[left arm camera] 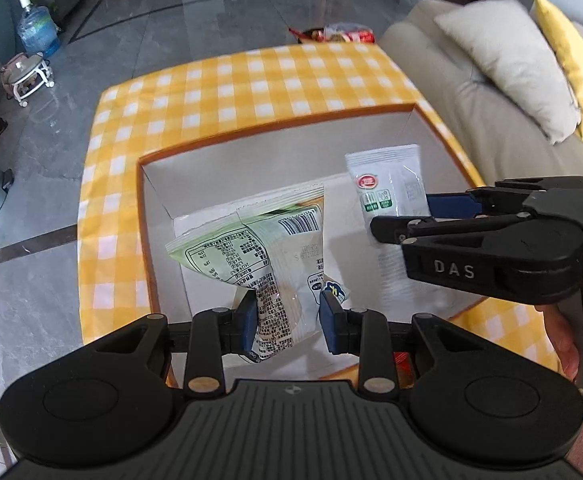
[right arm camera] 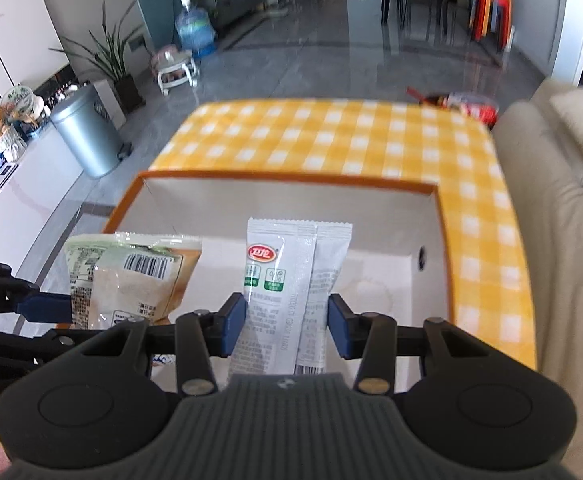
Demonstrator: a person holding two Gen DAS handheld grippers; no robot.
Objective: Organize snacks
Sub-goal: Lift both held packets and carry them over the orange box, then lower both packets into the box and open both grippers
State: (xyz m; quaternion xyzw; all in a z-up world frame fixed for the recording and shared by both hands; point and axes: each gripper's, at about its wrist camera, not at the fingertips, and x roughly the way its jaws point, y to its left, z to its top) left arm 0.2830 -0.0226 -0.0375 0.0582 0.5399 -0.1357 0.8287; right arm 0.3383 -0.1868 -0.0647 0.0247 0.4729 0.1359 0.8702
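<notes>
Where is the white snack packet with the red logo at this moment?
The white snack packet is held upright in the right gripper, above the open orange-rimmed box, to the right of the green snack bag in the left gripper.

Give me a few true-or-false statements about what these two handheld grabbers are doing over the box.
1. The left gripper holds a green-and-white snack bag. True.
2. The right gripper is empty. False: its jaws pinch a white snack packet.
3. Both snacks hang over the orange-rimmed box. True.
4. The tablecloth is blue striped. False: it is yellow-and-white checked.
5. The box is full of snacks. False: mostly bare white floor shows.
</notes>
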